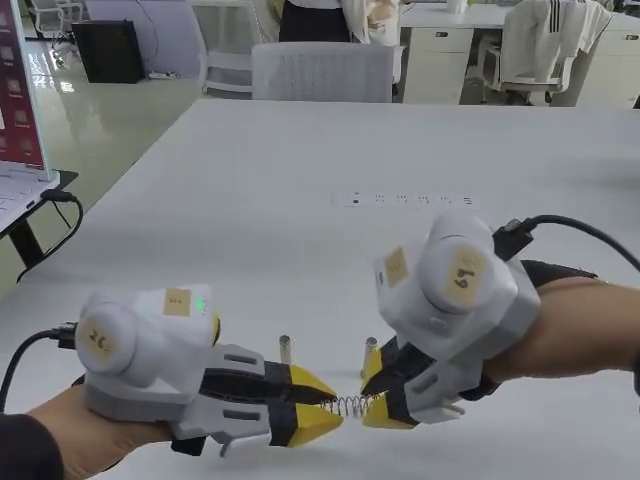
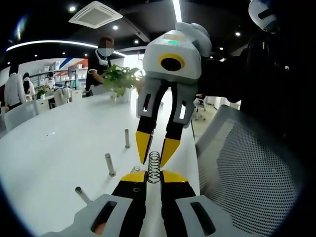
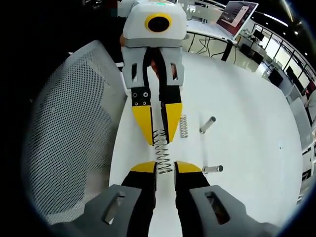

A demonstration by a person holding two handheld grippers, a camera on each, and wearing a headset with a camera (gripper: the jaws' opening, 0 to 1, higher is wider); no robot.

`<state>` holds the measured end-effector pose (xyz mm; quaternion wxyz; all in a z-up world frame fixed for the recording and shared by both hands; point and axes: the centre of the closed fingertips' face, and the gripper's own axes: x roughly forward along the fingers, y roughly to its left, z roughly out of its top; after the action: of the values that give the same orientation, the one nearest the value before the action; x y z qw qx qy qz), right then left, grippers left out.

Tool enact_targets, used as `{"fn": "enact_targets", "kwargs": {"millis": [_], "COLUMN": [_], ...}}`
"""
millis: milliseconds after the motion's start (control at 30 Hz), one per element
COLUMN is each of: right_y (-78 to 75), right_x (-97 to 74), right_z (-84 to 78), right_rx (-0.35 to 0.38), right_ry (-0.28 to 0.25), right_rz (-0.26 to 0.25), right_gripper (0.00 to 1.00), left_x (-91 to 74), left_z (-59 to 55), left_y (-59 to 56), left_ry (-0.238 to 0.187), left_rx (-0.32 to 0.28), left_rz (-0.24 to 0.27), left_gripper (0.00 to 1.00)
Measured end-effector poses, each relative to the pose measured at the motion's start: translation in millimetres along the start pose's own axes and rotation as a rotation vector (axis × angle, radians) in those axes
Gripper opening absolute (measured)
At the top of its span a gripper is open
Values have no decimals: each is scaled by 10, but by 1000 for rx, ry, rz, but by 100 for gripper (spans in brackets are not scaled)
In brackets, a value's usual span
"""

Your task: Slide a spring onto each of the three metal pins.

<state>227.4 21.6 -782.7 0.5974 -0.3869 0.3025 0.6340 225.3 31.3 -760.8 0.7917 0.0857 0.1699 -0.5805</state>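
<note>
Near table's (image 1: pixel 300 170) front edge, L gripper (image 1: pixel 335 406): jaws narrow, nipped on one end of spring (image 1: pixel 350 405). Held btw both claws, long axis approx level, running L to R along front edge, one end toward each claw. R gripper (image 1: pixel 372 400): jaws narrow too, pinching other end. Just beyond, toward table's middle: pins (image 2: pixel 109 164) upright, 3 counted in left gripper view, all bare. Spare spring (image 3: pixel 183 126) flat on table beside them. Judged 0 of 3 done; all three left. Held spring not yet upright over any pin.
</note>
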Motion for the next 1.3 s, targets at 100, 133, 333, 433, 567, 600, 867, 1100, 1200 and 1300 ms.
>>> {"fn": "enact_targets", "kwargs": {"millis": [100, 133, 333, 433, 567, 600, 867, 1100, 1200, 1300], "right_y": [9, 14, 40, 44, 42, 42, 33, 66, 85, 103], "right_x": [7, 9, 23, 25, 20, 18, -95, -130, -146, -158], "right_z": [-38, -46, -42, -36, -18, -16, 83, 140, 189, 210], "right_rx": [11, 13, 44, 47, 37, 39, 55, 48, 55, 60], "right_ry": [-3, -3, -38, -42, -49, -50, -82, -84, -93, -99], "right_rz": [5, 8, 19, 18, 13, 12, 15, 24, 36, 44], "right_gripper": [12, 12, 12, 11, 10, 10, 10, 9, 9, 9], "left_x": [-5, -7, -20, -18, -21, -21, -8, 13, 29, 35], "left_z": [20, 28, 131, 139, 137, 138, 106, 86, 72, 68], "left_y": [-13, -20, -53, -61, -50, -48, -40, -61, -81, -94], "left_ry": [-5, -8, -46, -49, -51, -52, -39, -26, -12, -5], "left_rx": [0, 0, -5, -3, -4, -6, 5, 29, 41, 53], "left_rz": [-5, -8, -22, -24, -22, -21, -16, -21, -24, -27], "left_gripper": [2, 2, 2, 2, 2, 2, 2, 2, 2, 2]}}
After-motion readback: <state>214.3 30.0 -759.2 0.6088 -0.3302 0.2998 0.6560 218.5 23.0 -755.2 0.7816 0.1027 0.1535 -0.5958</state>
